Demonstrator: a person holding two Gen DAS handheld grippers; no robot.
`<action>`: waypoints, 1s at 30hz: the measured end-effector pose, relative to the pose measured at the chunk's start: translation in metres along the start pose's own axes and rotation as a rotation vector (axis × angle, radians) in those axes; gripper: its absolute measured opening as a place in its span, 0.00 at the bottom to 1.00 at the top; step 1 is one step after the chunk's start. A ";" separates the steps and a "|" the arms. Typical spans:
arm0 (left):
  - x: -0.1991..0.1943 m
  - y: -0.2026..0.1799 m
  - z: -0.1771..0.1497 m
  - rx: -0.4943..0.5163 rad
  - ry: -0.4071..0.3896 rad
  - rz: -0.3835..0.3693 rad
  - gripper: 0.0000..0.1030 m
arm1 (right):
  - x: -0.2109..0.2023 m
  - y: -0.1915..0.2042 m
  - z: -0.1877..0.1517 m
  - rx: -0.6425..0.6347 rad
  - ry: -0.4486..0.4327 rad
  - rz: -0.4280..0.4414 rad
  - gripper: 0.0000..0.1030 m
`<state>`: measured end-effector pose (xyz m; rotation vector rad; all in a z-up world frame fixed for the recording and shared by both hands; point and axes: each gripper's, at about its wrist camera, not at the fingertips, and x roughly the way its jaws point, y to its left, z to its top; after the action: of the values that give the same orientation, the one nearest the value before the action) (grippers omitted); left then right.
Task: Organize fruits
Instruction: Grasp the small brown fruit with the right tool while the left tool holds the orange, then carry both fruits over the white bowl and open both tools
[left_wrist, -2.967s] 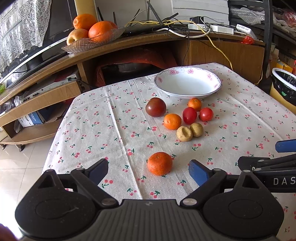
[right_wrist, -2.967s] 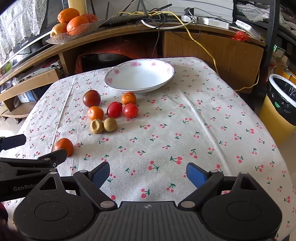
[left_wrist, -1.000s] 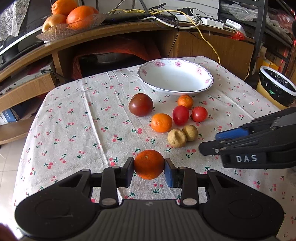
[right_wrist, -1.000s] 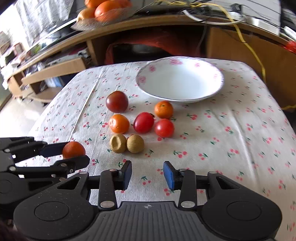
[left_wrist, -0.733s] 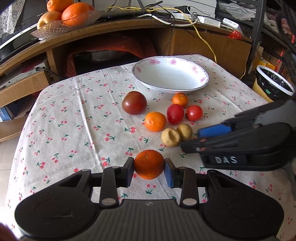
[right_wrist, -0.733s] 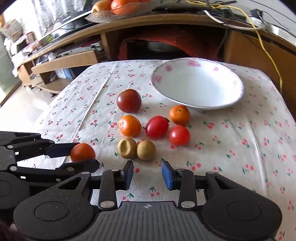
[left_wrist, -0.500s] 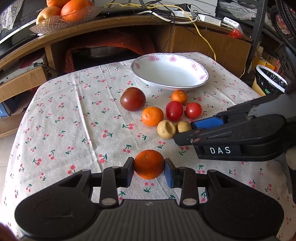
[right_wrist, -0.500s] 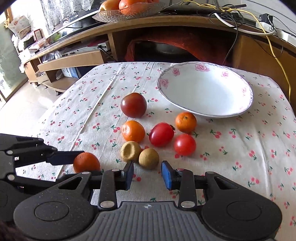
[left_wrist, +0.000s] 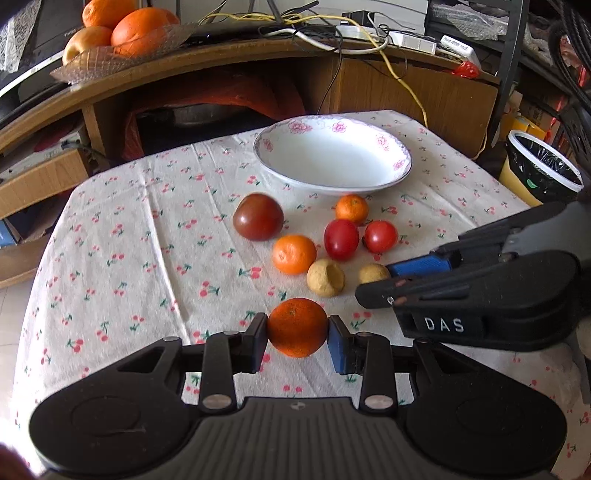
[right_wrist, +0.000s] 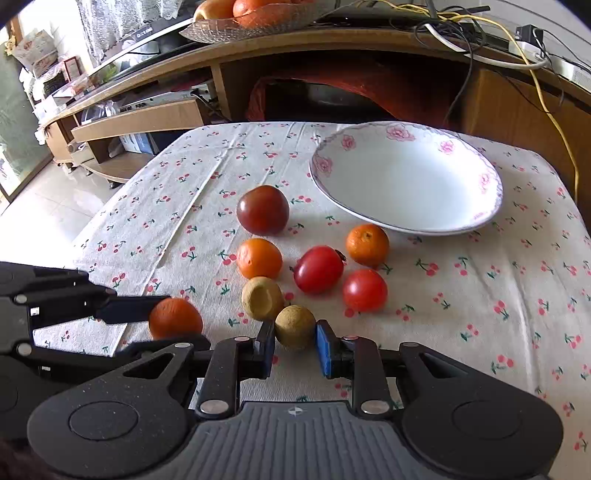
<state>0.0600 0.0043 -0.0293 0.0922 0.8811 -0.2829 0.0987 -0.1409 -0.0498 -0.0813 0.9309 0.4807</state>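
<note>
In the left wrist view, the left gripper (left_wrist: 297, 338) was clamped on an orange mandarin (left_wrist: 297, 326), one pad against each side, with the cherry-print tablecloth (left_wrist: 122, 258) behind it; whether the fruit was clear of the cloth could not be told. The empty white bowl (left_wrist: 399, 164) stood at the far side of the table, with the loose fruit between it and the grippers: a dark tomato (left_wrist: 258, 217), two red tomatoes, two smaller mandarins and a tan dimpled fruit (left_wrist: 325, 277). In the right wrist view, the right gripper (right_wrist: 295, 345) had just been closing, and its pads pressed on a small brown round fruit (right_wrist: 294, 326) that lay just beside the dimpled one on the cloth. The likely next step was to carry both fruits to the bowl. The brown fruit was small and round, so an off-centre pinch could let it squirt free and roll off. The two grippers were close together, so a crossing path to the bowl could knock one fruit loose. A high release could bounce fruit out over the shallow rim.
</note>
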 end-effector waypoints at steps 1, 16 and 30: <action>0.000 -0.001 0.002 0.003 -0.002 -0.001 0.41 | -0.002 -0.001 0.000 0.005 0.001 -0.002 0.19; 0.015 -0.009 0.060 0.060 -0.034 -0.044 0.41 | -0.018 -0.026 0.027 0.077 -0.026 -0.071 0.19; 0.055 -0.007 0.100 0.060 -0.071 -0.056 0.40 | 0.003 -0.069 0.063 0.140 -0.074 -0.094 0.20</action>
<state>0.1660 -0.0332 -0.0081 0.1130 0.8054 -0.3628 0.1771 -0.1848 -0.0240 0.0199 0.8816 0.3280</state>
